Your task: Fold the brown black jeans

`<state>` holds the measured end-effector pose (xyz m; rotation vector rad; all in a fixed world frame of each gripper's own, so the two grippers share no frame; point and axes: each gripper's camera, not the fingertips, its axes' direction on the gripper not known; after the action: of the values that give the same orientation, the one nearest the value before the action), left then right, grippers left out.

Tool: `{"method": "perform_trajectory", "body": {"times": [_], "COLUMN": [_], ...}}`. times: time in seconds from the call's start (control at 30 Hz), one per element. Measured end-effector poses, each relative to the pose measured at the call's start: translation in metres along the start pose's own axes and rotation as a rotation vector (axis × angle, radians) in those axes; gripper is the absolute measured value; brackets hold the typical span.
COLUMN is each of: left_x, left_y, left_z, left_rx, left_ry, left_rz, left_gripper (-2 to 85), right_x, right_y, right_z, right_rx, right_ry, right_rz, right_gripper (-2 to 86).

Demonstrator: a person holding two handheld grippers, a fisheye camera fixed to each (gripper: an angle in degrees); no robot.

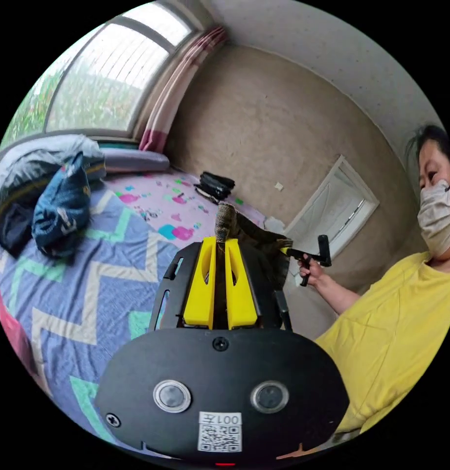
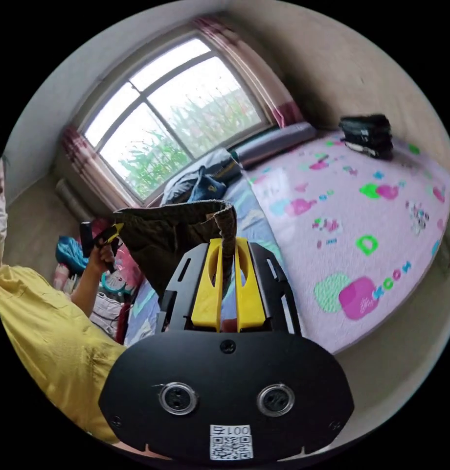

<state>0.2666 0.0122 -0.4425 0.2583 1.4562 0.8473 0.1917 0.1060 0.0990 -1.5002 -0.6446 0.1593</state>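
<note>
The brown black jeans (image 1: 257, 236) hang in the air, stretched between both grippers above the bed. In the left gripper view my left gripper (image 1: 220, 241) has its yellow jaws shut on one end of the waistband. The right gripper (image 1: 286, 251), held in a person's hand, pinches the other end. In the right gripper view my right gripper (image 2: 228, 241) is shut on a bunched edge of the jeans (image 2: 171, 225). From there the cloth runs across to the left gripper (image 2: 112, 233), and the legs drop below out of sight.
A bed with a blue chevron blanket (image 1: 88, 279) and a pink patterned mat (image 2: 362, 210) lies under the jeans. Piled clothes (image 1: 58, 205) sit by the window. A folded black stack (image 2: 367, 129) rests at the mat's far corner. The person in a yellow shirt (image 1: 396, 323) stands beside the bed.
</note>
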Motion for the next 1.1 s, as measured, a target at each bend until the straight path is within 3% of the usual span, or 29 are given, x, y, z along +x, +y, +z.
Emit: {"method": "perform_trajectory", "body": {"times": [0.23,0.5,0.8,1.1], "left_x": [0.077,0.211,0.351,0.359], "left_y": [-0.066,-0.140,-0.151,-0.115], "left_z": [-0.010,-0.010,0.038,0.098], "left_rx": [0.172,0.400,0.553,0.532], "left_ry": [-0.095,-0.140,-0.427,-0.572], "left_rz": [0.275,0.515,0.631,0.556], "left_gripper": [-0.4,-0.6,-1.0,-1.0], "right_x": [-0.149,-0.261,-0.329,-0.352], "right_y": [-0.069,-0.150,-0.198,-0.241], "right_z": [-0.123,-0.307,-0.490,-0.554], "right_rx": [0.228,0.448,0.620,0.560], "right_ry": [0.057,0.117,0.129,0.058], "right_rz": [-0.394,-0.620,-0.834,-0.817], "right_gripper": [3.0,2.7,2.7,2.9]}}
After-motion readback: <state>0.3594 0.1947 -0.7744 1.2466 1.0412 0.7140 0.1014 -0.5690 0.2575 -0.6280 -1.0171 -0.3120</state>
